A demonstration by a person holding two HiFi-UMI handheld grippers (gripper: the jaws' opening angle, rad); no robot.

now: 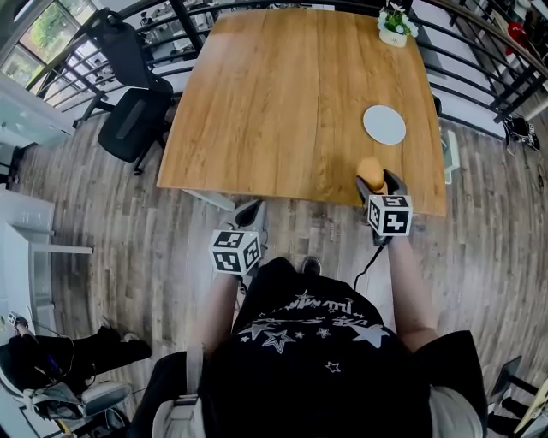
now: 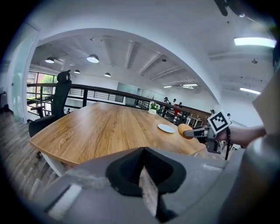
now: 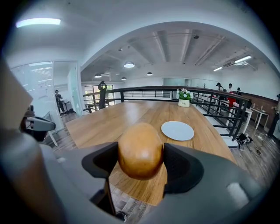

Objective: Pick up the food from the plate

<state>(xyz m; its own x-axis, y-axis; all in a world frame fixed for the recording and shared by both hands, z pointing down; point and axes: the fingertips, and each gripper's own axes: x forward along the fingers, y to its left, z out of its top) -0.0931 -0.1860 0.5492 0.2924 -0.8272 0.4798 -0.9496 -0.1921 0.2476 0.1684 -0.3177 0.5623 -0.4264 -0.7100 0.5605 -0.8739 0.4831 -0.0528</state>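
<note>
A golden-brown bread roll (image 3: 140,150) sits pressed between the two dark pads of my right gripper (image 3: 141,162), held over the table's near edge. From above, the roll (image 1: 371,174) shows just ahead of the right gripper (image 1: 377,181), and the left gripper view catches the roll (image 2: 183,130) from the side. The round white plate (image 1: 384,124) lies bare on the wooden table (image 1: 282,94), beyond the roll; it also shows as the plate (image 3: 177,130). My left gripper (image 1: 248,214) hangs below the table's near edge, its pads closed together on nothing (image 2: 142,173).
A small potted plant (image 1: 395,23) in a white pot stands at the table's far right corner. A black office chair (image 1: 133,94) stands left of the table. Black railings run round the far side. The person's legs and dark shirt fill the foreground.
</note>
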